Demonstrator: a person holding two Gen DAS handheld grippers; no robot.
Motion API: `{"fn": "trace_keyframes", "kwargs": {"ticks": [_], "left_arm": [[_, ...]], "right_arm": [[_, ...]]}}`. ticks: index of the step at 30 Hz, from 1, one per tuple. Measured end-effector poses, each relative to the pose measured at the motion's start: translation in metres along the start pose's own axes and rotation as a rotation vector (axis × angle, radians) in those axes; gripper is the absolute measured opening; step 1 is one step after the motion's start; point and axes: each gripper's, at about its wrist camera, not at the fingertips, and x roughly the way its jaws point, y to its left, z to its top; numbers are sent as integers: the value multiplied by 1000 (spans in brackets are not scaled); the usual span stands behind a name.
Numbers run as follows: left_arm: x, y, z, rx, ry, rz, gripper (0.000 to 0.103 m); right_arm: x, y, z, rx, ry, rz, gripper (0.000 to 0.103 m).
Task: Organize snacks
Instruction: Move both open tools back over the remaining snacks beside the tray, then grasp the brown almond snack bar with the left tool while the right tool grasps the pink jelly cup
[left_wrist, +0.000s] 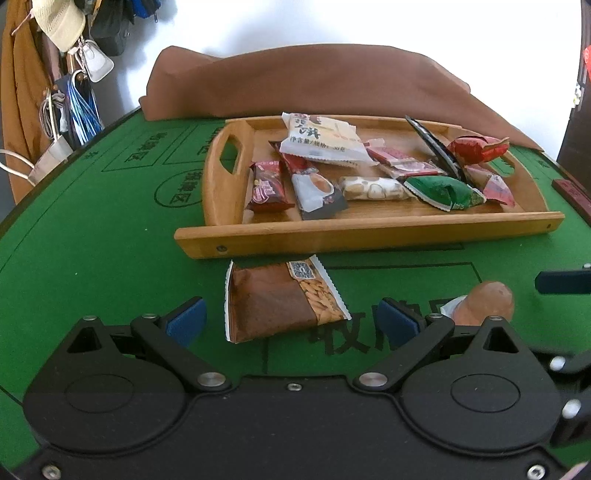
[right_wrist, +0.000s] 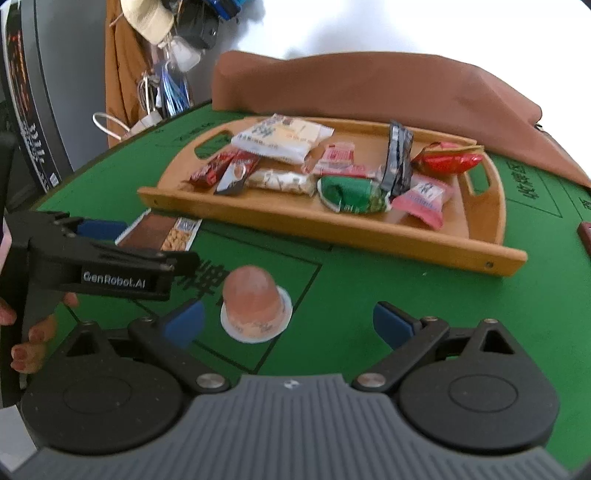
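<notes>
Progress is well advanced, by my reading. Wooden tray (left_wrist: 369, 230) already carries most snacks: white biscuit pack (left_wrist: 321, 142), nougat bar (left_wrist: 373, 188), green packet (left_wrist: 443, 192), red wrappers and others. Two items lie outside it on the green bench (left_wrist: 92, 258): brown almond packet (left_wrist: 277, 299), just beside the tray's near rail, and pink jelly cup (right_wrist: 256, 308), upright, nearer me. My left claw (left_wrist: 291, 321) stands apart, empty, flanking the almond packet. My right claw (right_wrist: 288, 319) stands apart, empty, around the jelly cup without contact.
</notes>
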Motion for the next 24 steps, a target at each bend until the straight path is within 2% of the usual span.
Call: {"fn": "trace_keyframes", "kwargs": {"ticks": [15, 24], "left_arm": [[6, 1, 4, -29, 26, -2, 103], [7, 0, 4, -34, 25, 6, 103]], "right_arm": [[10, 23, -3, -98, 32, -46, 103], [11, 24, -2, -89, 34, -55, 103]]}}
